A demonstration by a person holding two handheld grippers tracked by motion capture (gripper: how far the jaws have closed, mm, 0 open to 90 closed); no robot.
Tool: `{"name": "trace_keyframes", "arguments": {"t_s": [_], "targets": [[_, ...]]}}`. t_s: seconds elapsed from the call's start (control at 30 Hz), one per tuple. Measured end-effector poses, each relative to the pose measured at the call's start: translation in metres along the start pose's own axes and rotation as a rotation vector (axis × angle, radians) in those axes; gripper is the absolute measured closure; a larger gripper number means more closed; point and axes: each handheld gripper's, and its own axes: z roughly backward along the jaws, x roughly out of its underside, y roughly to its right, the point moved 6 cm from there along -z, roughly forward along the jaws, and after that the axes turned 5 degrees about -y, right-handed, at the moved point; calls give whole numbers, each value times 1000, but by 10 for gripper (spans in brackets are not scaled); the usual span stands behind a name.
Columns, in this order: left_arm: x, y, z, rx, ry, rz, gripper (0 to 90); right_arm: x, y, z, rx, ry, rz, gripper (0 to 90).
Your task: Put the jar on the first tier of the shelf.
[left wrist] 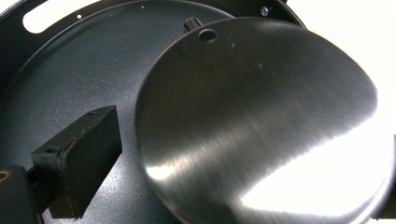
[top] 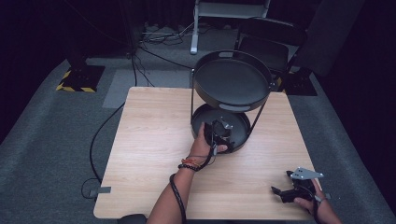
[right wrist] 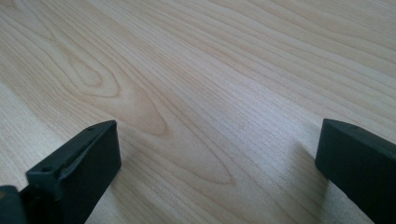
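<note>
Fingers of the left gripper (top: pixel 219 132) stand apart around a round brushed-metal disc (left wrist: pixel 261 126), which lies between the jaws over the floor of the lower tray (top: pixel 243 140) of a black two-tier tray stand (top: pixel 232 95). Whether the pads press on the disc or merely flank it I cannot tell; the gap looks wide and only one pad (left wrist: pixel 79 154) shows clearly. The upper tray (top: pixel 232 79) sits bare above it. Jaws of the right gripper (top: pixel 287 192) are spread wide and carry nothing, resting low over the wooden table (top: pixel 154 140) near its front right corner, well apart from the stand. By my judgement the disc has reached the lower tier; what remains is letting go and drawing the left hand (top: pixel 201 142) clear.
</note>
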Motion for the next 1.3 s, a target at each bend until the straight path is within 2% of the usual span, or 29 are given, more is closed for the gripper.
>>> {"name": "trace_keyframes", "arguments": {"t_s": [0.27,0.43,0.77,0.83,1.13,1.3], "targets": [[3,0,9,-12,0,-22,21,0,0,0,0,0,0,0],[8,-4,15,-43,-16,-56,21,0,0,0,0,0,0,0],[24,-12,30,-94,-23,-72,22,0,0,0,0,0,0,0],[27,-12,32,-92,-23,-71,25,0,0,0,0,0,0,0],[41,-12,45,-114,-20,-107,24,0,0,0,0,0,0,0],[54,-13,54,-135,-35,-127,24,0,0,0,0,0,0,0]]}}
